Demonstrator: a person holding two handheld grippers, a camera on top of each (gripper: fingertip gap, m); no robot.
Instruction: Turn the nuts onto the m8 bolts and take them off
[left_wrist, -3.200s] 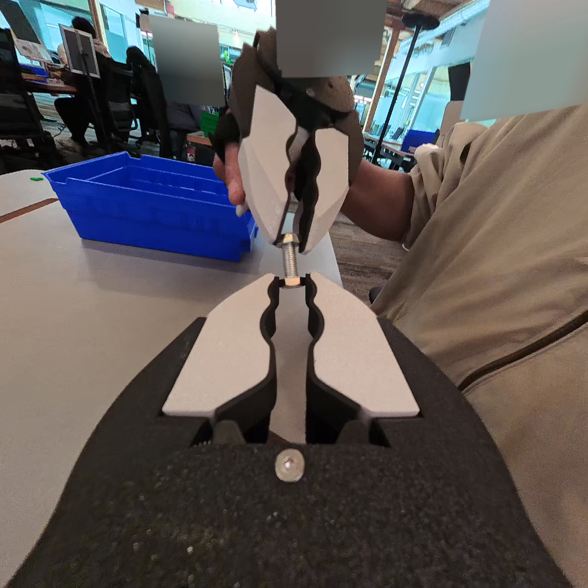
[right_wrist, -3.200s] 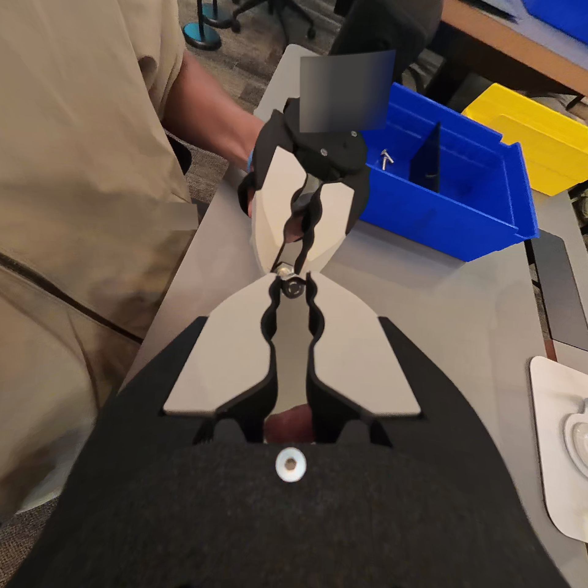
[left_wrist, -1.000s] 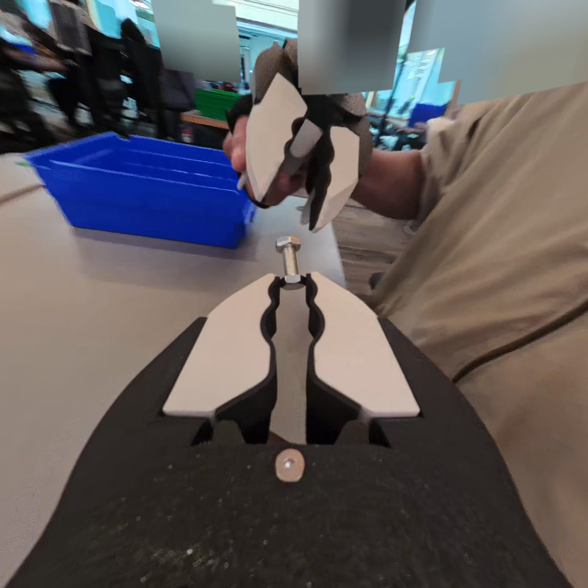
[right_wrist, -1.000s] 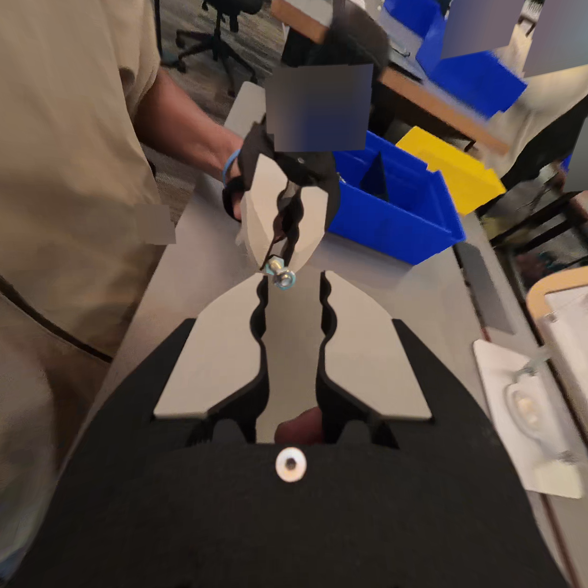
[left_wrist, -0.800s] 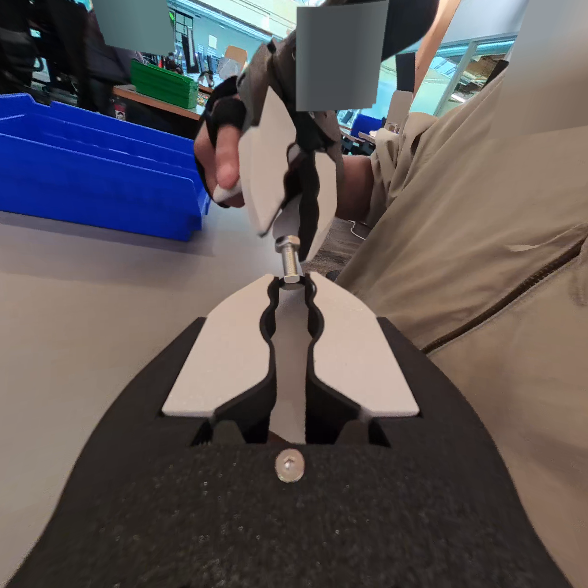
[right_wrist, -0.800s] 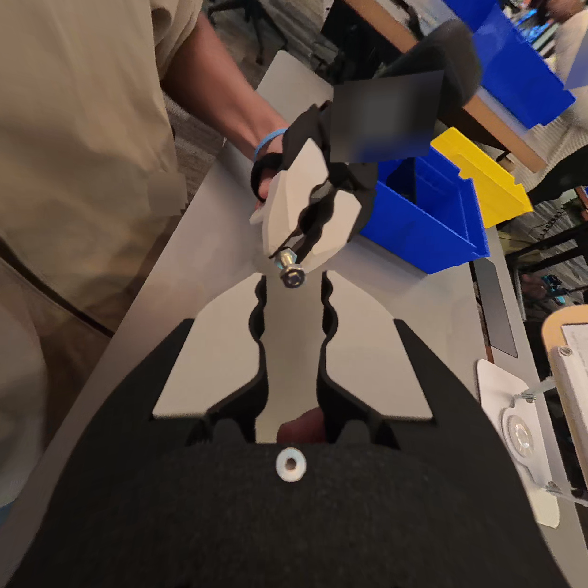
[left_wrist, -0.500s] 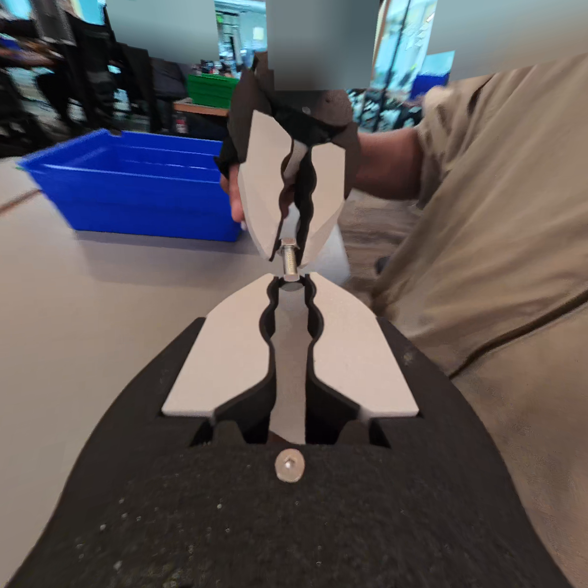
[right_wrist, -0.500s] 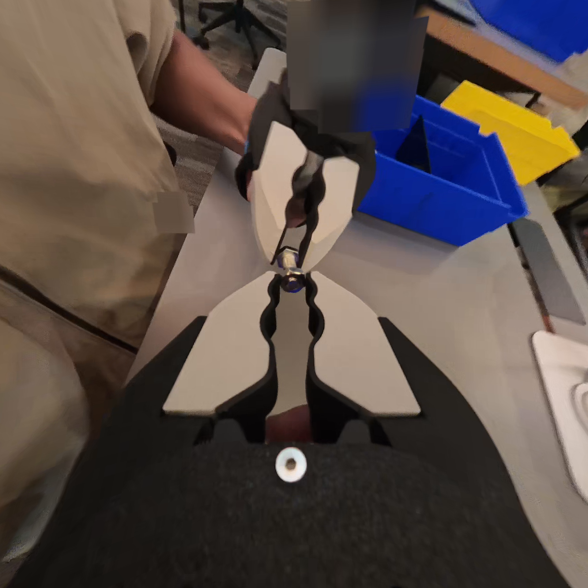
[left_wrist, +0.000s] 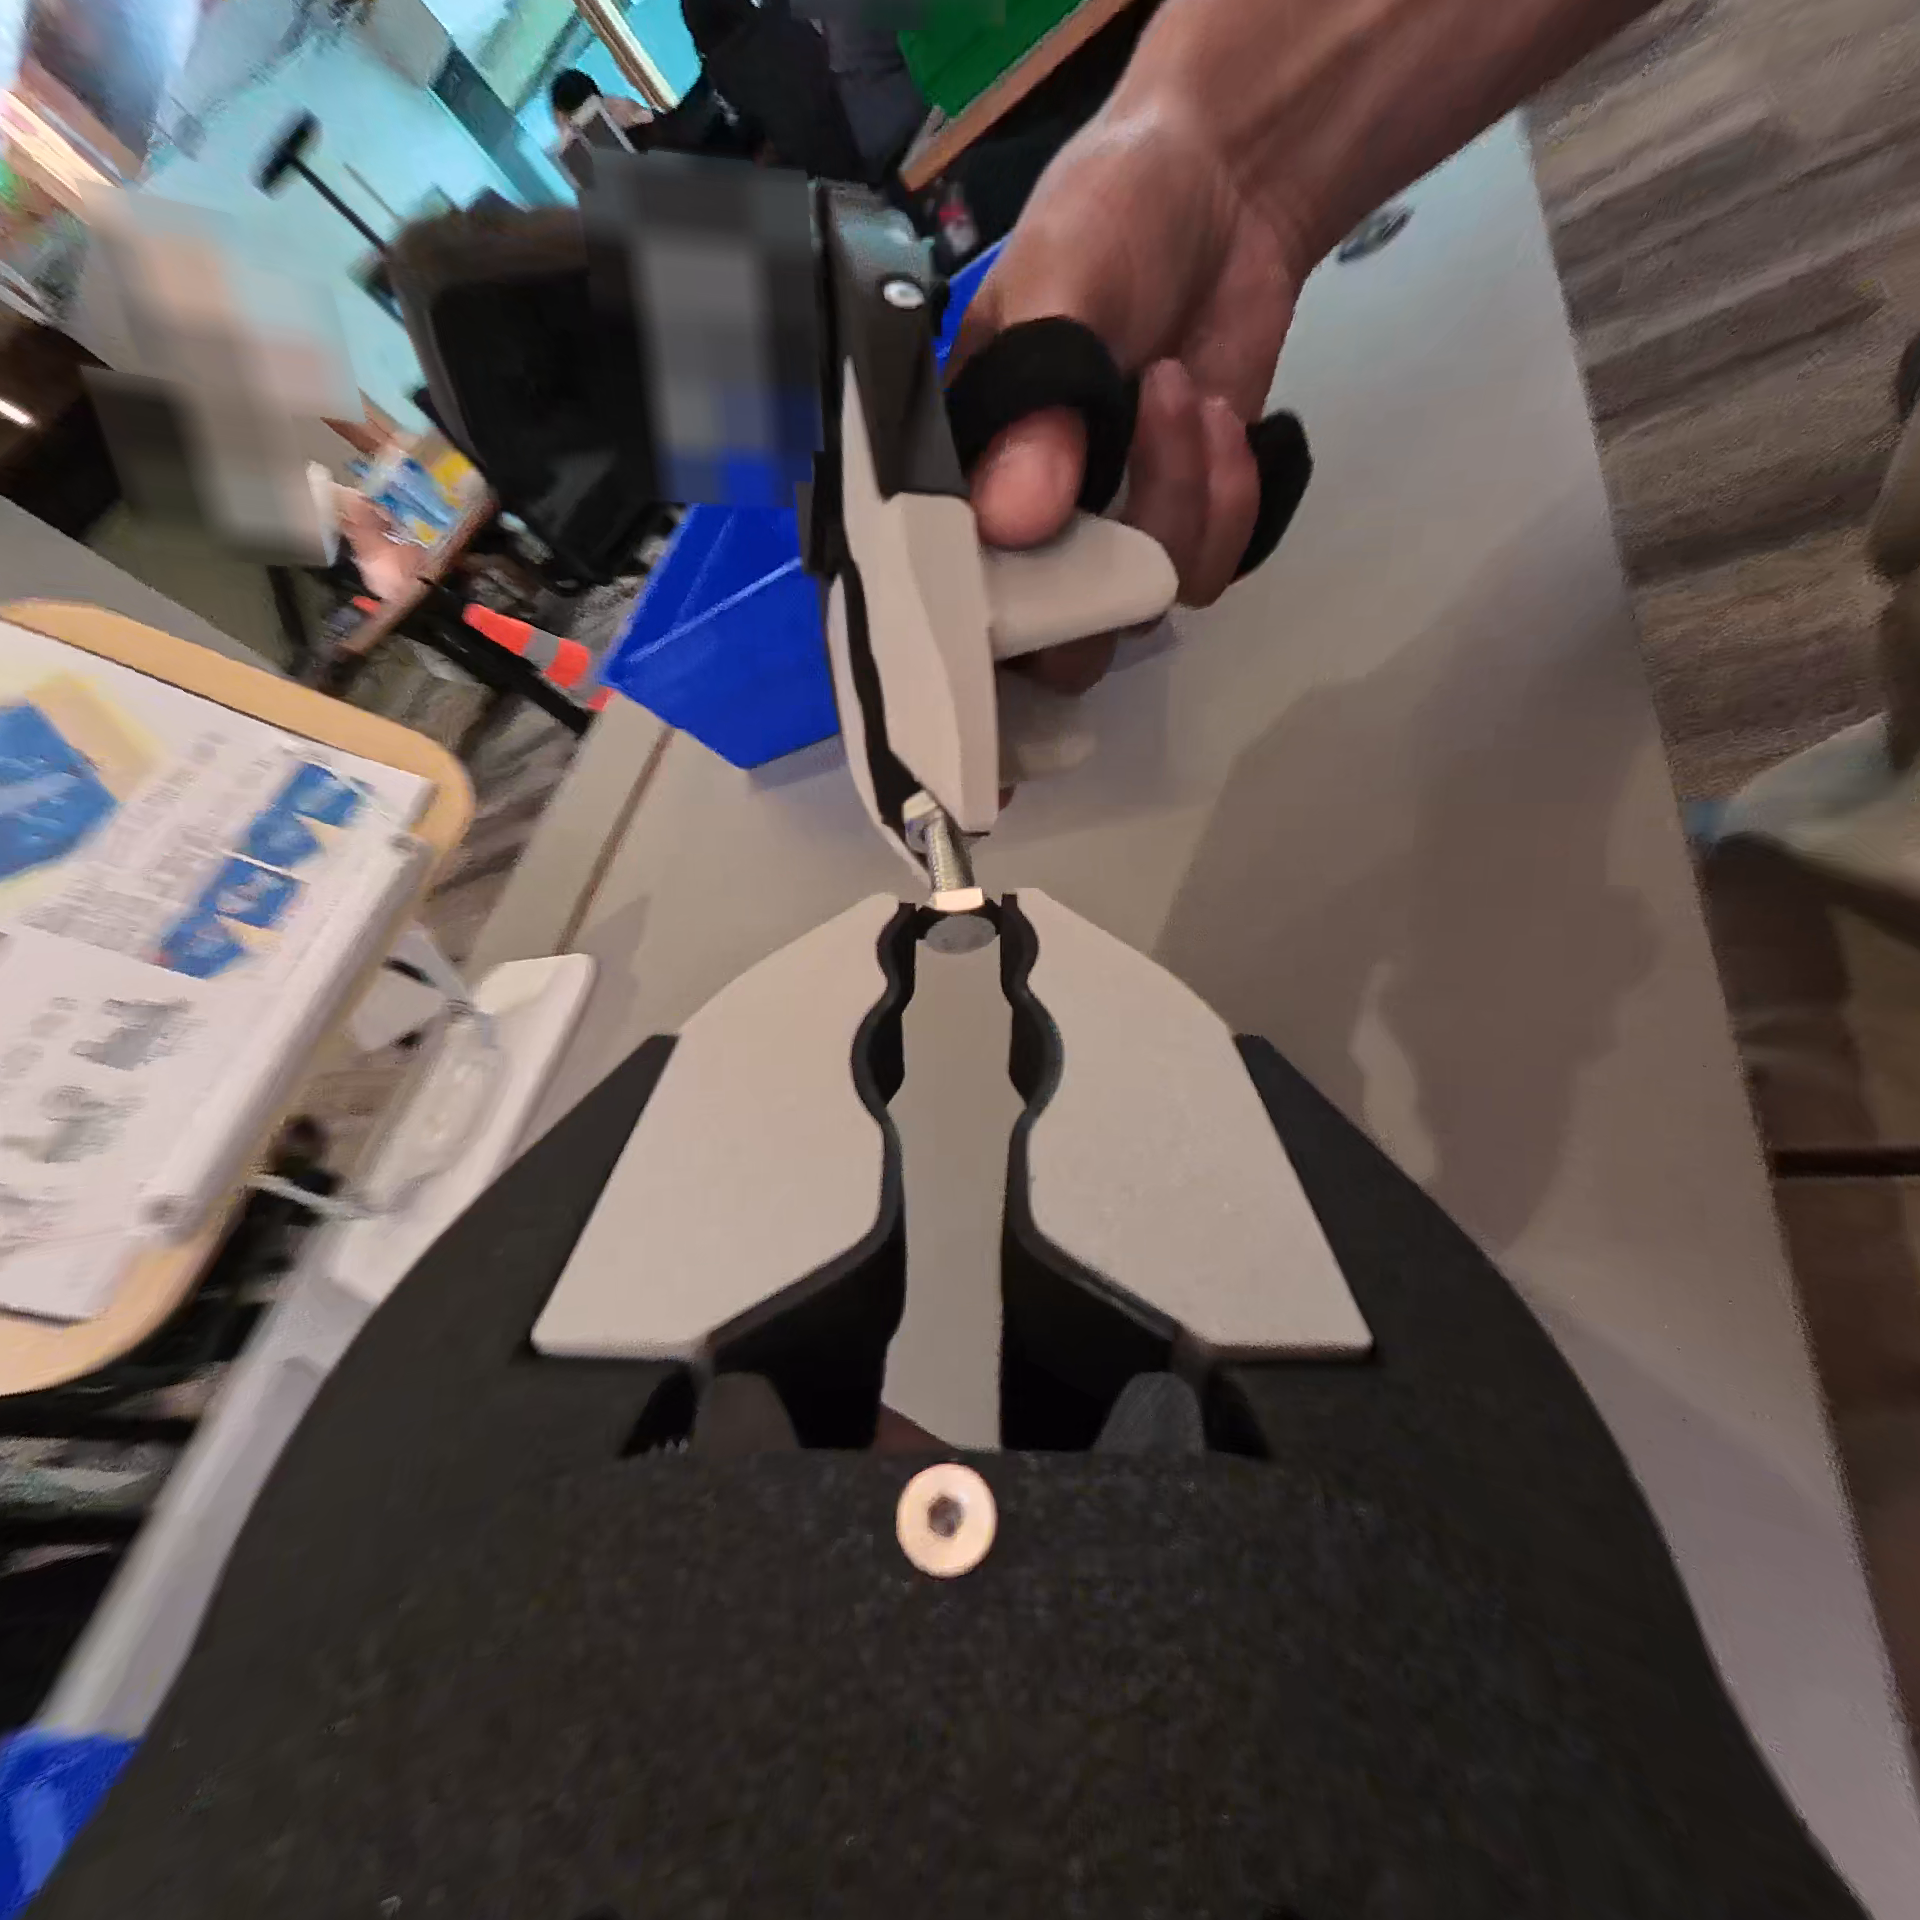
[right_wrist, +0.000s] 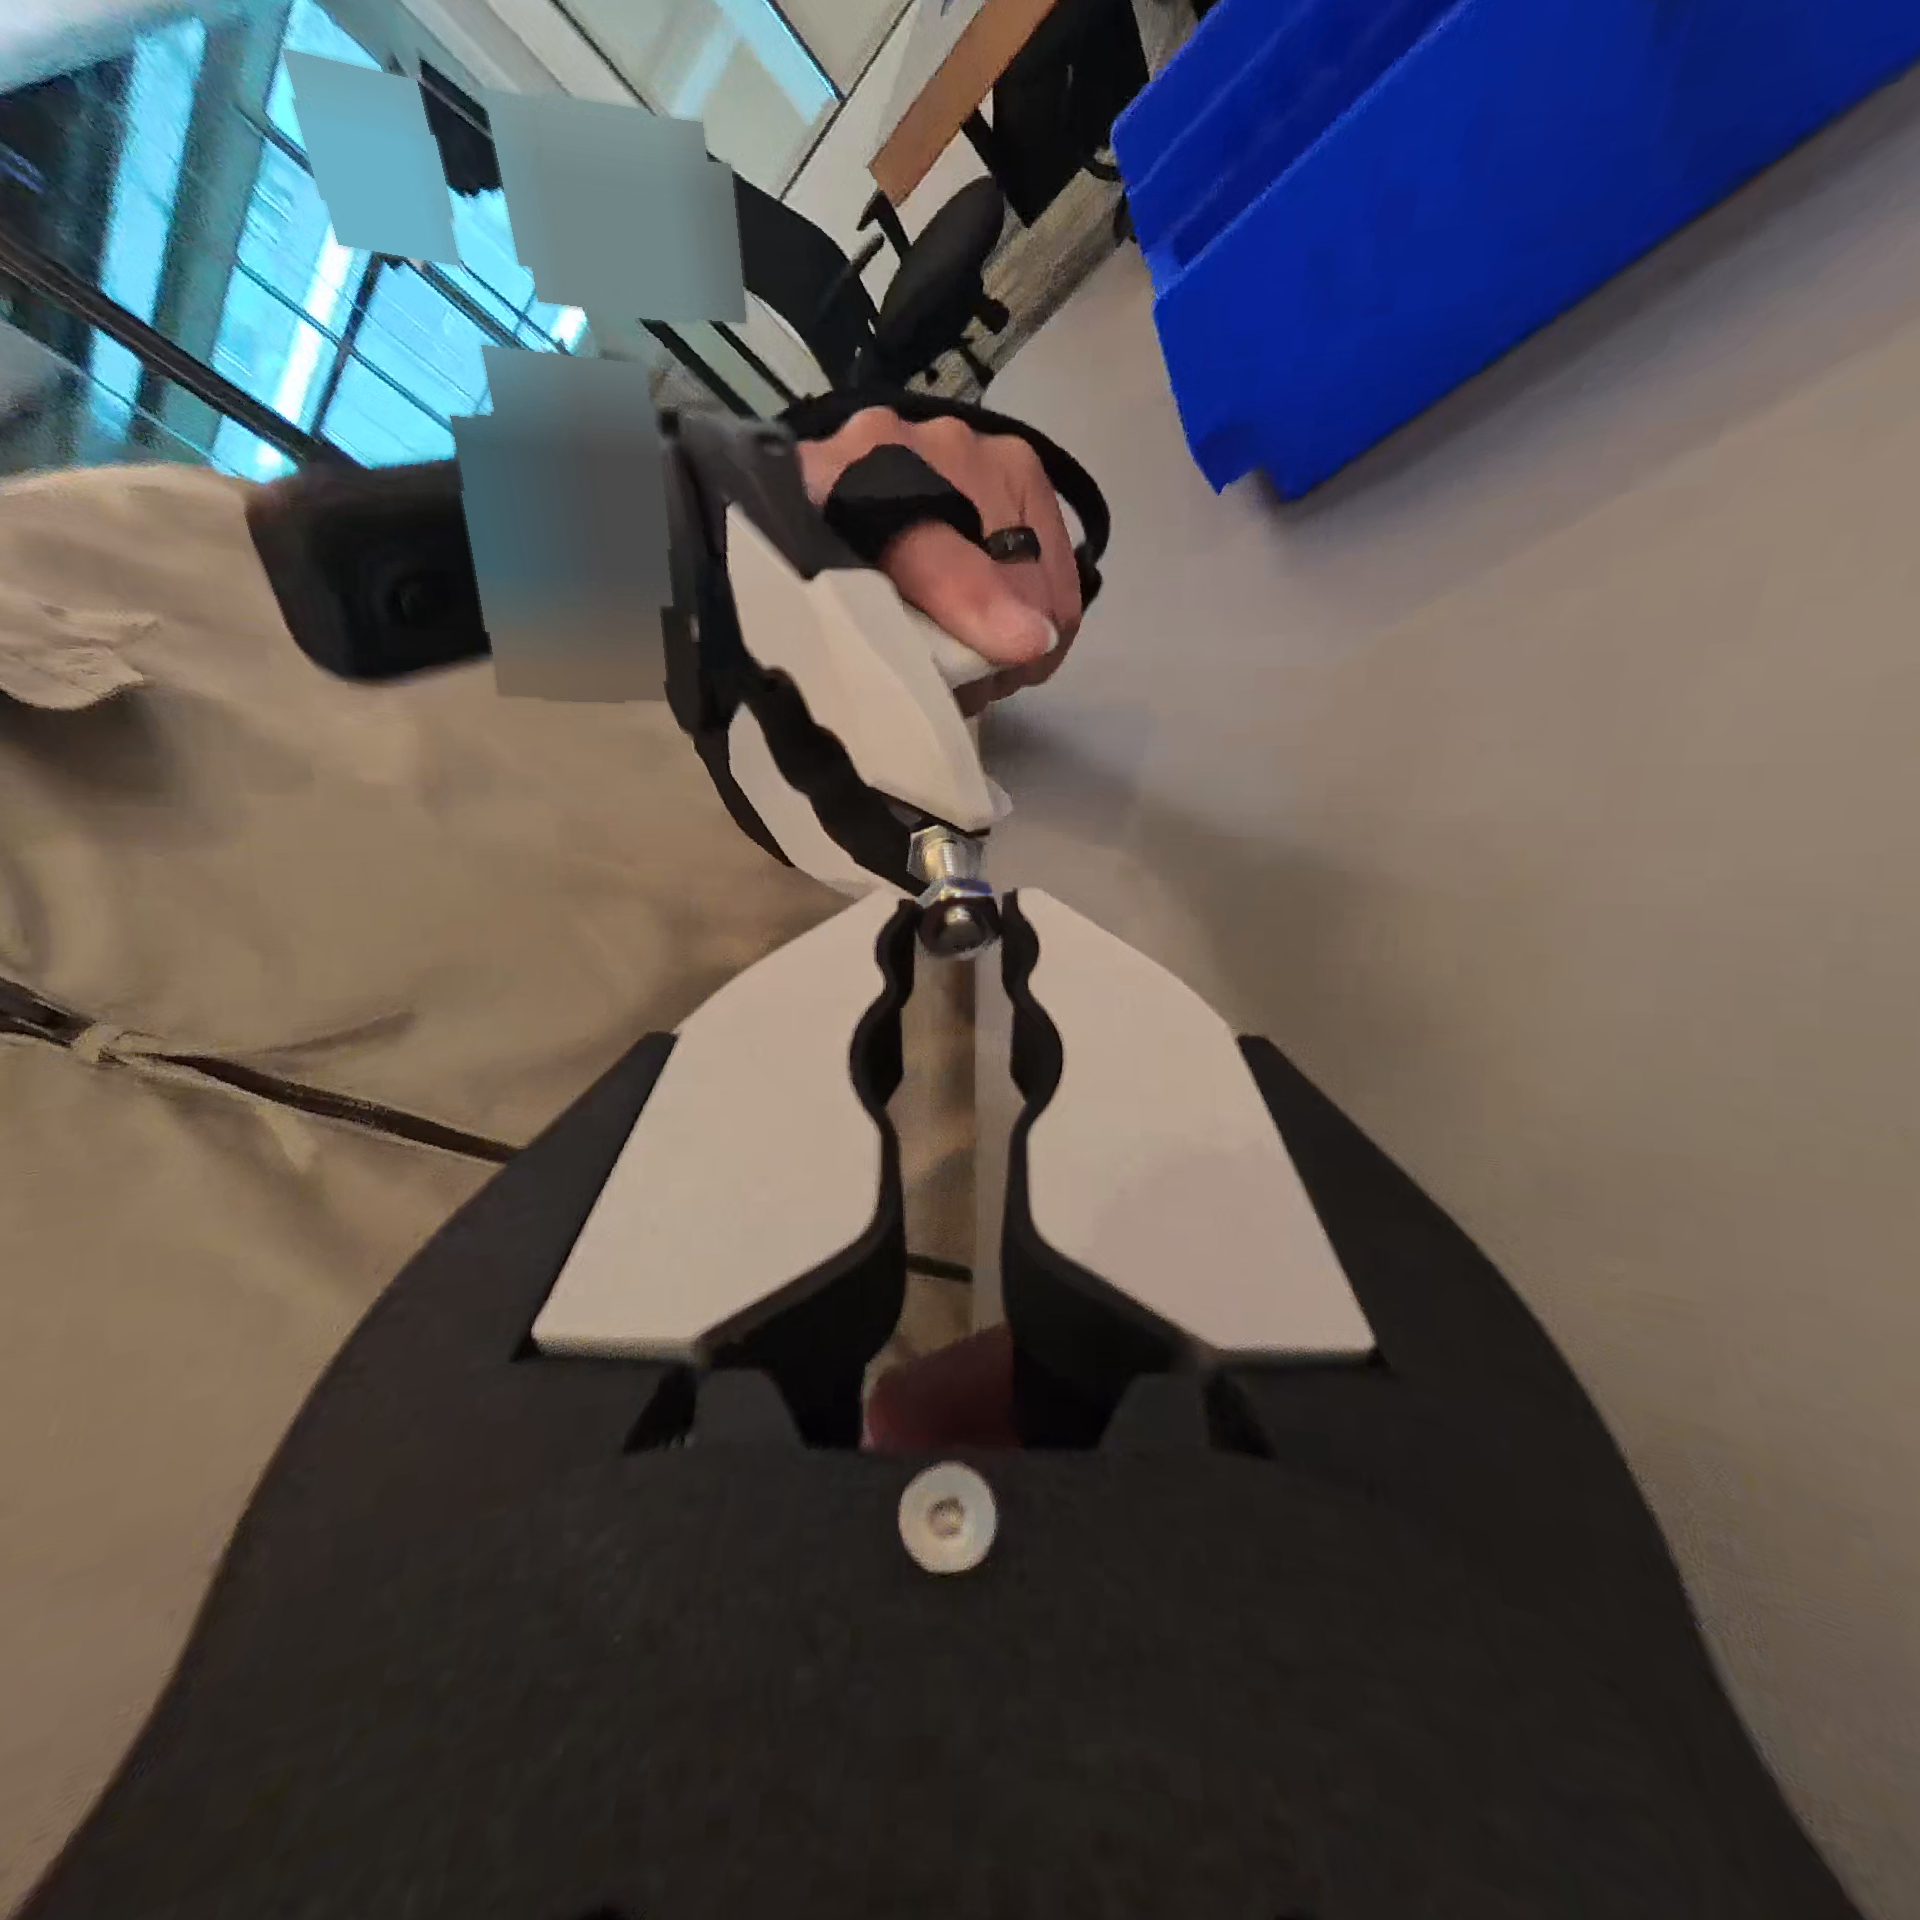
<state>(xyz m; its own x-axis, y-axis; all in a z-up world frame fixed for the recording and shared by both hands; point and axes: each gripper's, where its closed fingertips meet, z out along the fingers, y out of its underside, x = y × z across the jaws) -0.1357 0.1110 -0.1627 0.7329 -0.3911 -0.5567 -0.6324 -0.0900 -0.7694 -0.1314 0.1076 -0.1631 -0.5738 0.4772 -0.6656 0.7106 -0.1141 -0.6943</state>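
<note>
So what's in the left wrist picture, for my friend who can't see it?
Two white tongs meet tip to tip over a grey table, sharing one small silver bolt. The near left tongs pinch one end, and the far right tongs, held by a hand, pinch the other. A blue bin sits behind.

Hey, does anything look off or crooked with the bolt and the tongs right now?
Nothing stands out. The left tongs are shut on one end of the bolt and the right tongs on the other, so the bolt runs straight between them above the grey table. Nothing looks bent, dropped or damaged.
</note>
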